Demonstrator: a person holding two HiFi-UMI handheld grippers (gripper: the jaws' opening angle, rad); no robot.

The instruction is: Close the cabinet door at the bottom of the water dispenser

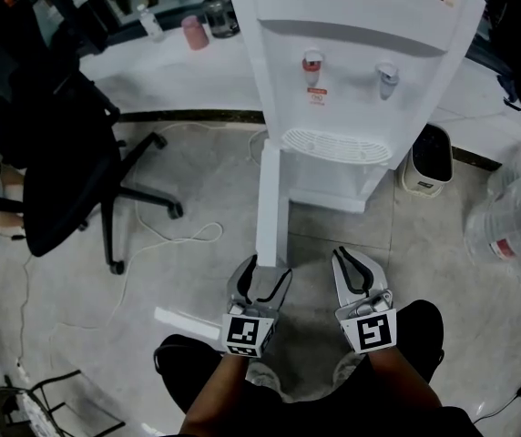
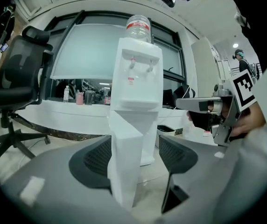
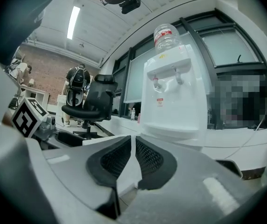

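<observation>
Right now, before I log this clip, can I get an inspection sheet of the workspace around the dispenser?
Surface: grey tiled floor.
Job's things: water dispenser upright; its bottom cabinet door swung wide open, edge toward the person.
Clutter: office chair at left; clear water bottles at right; small bin beside the dispenser; white strip lying on the floor.
Tools: left tool open, the door's edge between its jaws; right tool shut, empty.
Cables: white cable looped near the chair.
Surroundings: white counter behind, with bottles on it.
</observation>
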